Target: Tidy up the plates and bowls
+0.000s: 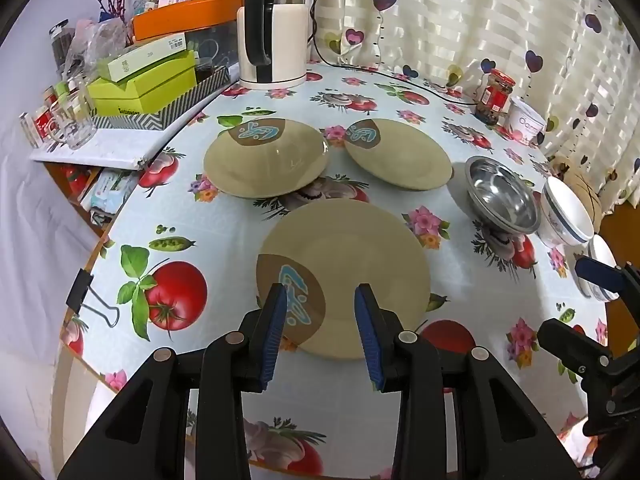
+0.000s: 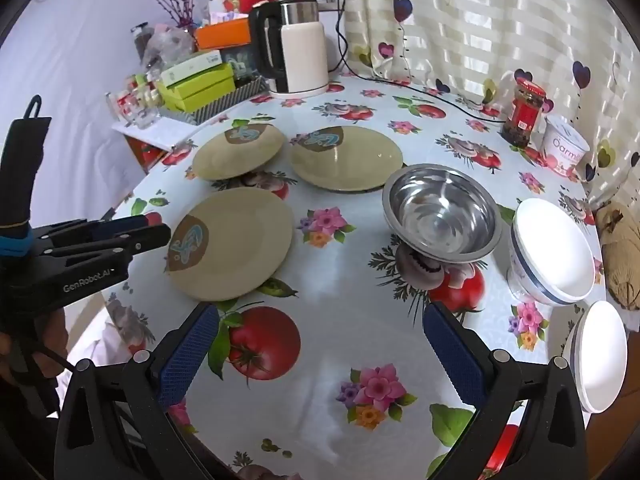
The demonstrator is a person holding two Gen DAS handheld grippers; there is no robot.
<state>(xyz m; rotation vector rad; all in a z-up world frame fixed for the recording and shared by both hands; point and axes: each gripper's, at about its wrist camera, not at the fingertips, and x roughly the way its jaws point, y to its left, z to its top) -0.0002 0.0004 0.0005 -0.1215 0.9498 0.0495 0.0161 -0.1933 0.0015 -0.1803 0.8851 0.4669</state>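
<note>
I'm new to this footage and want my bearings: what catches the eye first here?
Three tan plates lie spread on the fruit-and-flower tablecloth: the nearest plate sits just beyond the open left gripper, with two more plates behind it. To their right stand a steel bowl and two white bowls, while the right gripper is open over bare cloth.

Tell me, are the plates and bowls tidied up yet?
Not yet. Nothing is stacked: three tan plates lie apart, the nearest plate under the open left hand-held gripper. The steel bowl and two white bowls sit separately. The right hand-held gripper is open and empty. Everything is left to do.
</note>
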